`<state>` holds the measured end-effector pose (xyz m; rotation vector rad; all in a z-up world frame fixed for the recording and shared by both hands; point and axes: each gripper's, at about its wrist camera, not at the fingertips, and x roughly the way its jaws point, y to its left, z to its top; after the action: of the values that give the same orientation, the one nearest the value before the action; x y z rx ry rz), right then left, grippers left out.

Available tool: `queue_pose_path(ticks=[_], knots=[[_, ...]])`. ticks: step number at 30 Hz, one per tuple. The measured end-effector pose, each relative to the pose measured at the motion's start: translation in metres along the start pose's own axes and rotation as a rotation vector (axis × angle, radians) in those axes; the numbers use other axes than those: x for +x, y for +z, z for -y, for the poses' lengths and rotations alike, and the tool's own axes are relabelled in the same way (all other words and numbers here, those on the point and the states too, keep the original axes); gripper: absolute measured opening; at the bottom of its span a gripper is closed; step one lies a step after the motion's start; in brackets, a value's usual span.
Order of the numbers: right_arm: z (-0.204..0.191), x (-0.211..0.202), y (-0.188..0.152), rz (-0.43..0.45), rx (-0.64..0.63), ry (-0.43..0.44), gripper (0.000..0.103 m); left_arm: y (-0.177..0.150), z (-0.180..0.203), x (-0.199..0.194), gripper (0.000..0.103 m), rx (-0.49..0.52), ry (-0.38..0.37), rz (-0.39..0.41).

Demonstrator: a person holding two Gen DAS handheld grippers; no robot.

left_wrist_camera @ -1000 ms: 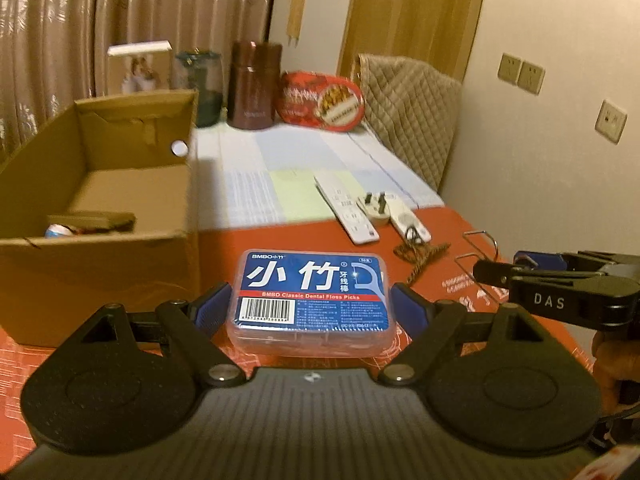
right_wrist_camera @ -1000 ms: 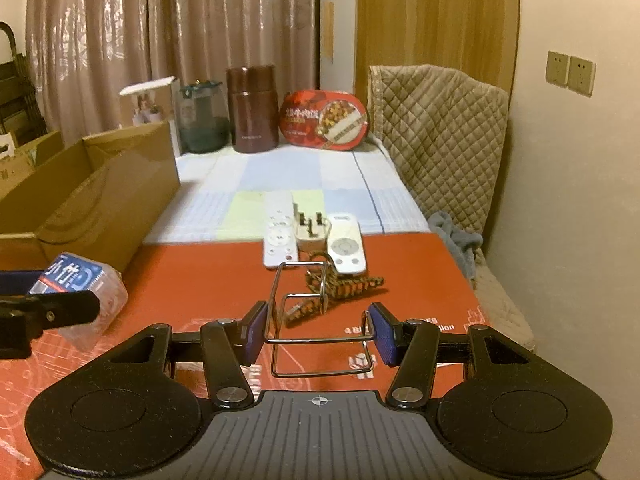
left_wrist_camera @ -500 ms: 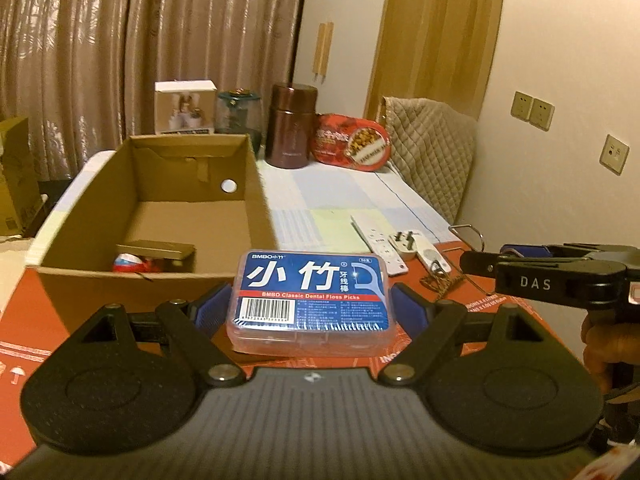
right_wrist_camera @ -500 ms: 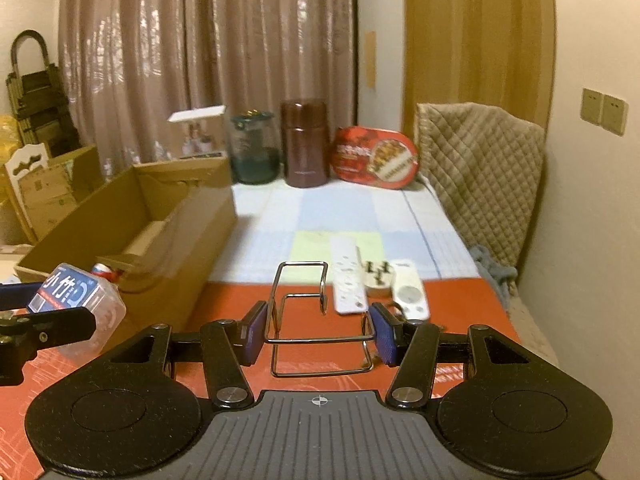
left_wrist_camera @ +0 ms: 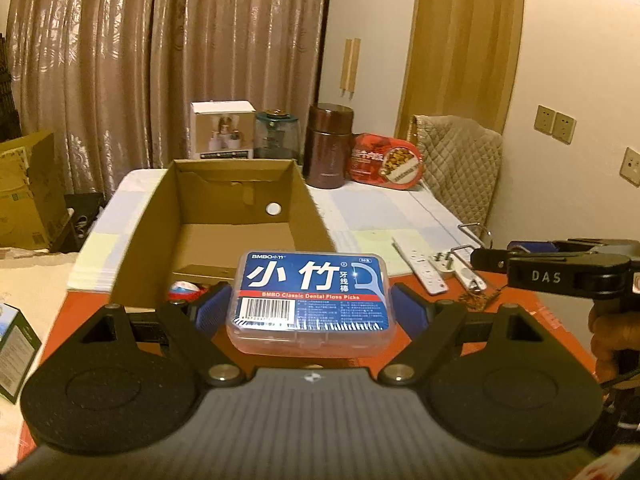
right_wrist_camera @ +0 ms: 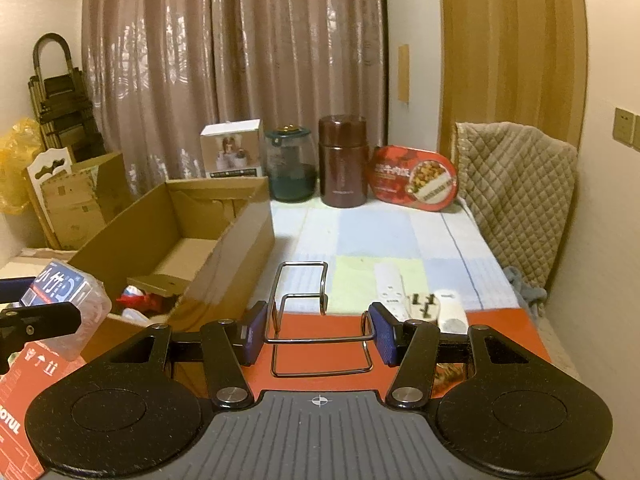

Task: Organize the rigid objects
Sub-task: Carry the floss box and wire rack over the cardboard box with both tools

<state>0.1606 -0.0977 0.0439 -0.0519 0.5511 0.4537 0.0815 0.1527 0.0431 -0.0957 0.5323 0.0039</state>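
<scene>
**Both grippers loaded, box next**

We had the floss box (left_wrist_camera: 312, 300) clamped in the L gripper (left_wrist_camera: 310, 312), pads closed on its two short sides, label up, held clear of the red mat (left_wrist_camera: 520, 320). In the L view it sat just in front of the carton's (left_wrist_camera: 228, 184) near wall, approx level with the rim; we judged it short of the opening, not yet over it.

The R gripper (right_wrist_camera: 318, 332) was closed about halfway on a wire rack (right_wrist_camera: 310, 320), pads pinching the sides of its lower frame, upper loop sticking fwd. Rack looked lifted off the mat, though we couldn't be sure from that angle.

Inside the carton, at the near end: a flat tan box (right_wrist_camera: 160, 282) and a red/white item (right_wrist_camera: 138, 300), too small to ID. The rest of the floor showed bare cardboard.

Still on the table, well right of the carton: power strip (right_wrist_camera: 390, 290), plug (right_wrist_camera: 424, 306), remote (right_wrist_camera: 450, 310), w/ a chain (left_wrist_camera: 478, 300) near them.

Step in hand, as we read it: carry phase, both items headed for the carton. Next move would call for taking the floss box fwd over the near wall, lowering onto bare floor past the stuff already there, then opening the pads. The rack would need to go in after or alongside; its loop could snag the rim, so it should clear the wall high. Both grippers converging on one opening = collision risk; go one at a time.
</scene>
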Motion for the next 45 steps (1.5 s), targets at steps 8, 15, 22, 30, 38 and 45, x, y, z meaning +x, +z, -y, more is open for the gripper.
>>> queue_pose_path(ticks=[8,15,22,30,38,45], knots=[[-0.016,0.019,0.018,0.010,-0.013,0.044,0.051,0.010,-0.023,0.006,0.083,0.000,0.028,0.000],[-0.033,0.036,0.036,0.021,-0.024,0.080,0.051,0.017,-0.039,0.012,0.083,-0.008,0.037,0.001],[-0.045,0.054,0.051,0.029,-0.029,0.108,0.051,0.021,-0.055,0.022,0.083,-0.013,0.053,-0.002],[-0.056,0.073,0.057,0.028,-0.025,0.146,0.051,0.024,-0.065,0.034,0.083,-0.019,0.062,-0.014],[-0.057,0.088,0.060,0.027,-0.001,0.163,0.051,0.025,-0.064,0.050,0.083,-0.008,0.060,-0.031],[-0.049,0.098,0.063,0.027,0.024,0.175,0.051,0.028,-0.063,0.062,0.083,0.004,0.047,-0.050]])
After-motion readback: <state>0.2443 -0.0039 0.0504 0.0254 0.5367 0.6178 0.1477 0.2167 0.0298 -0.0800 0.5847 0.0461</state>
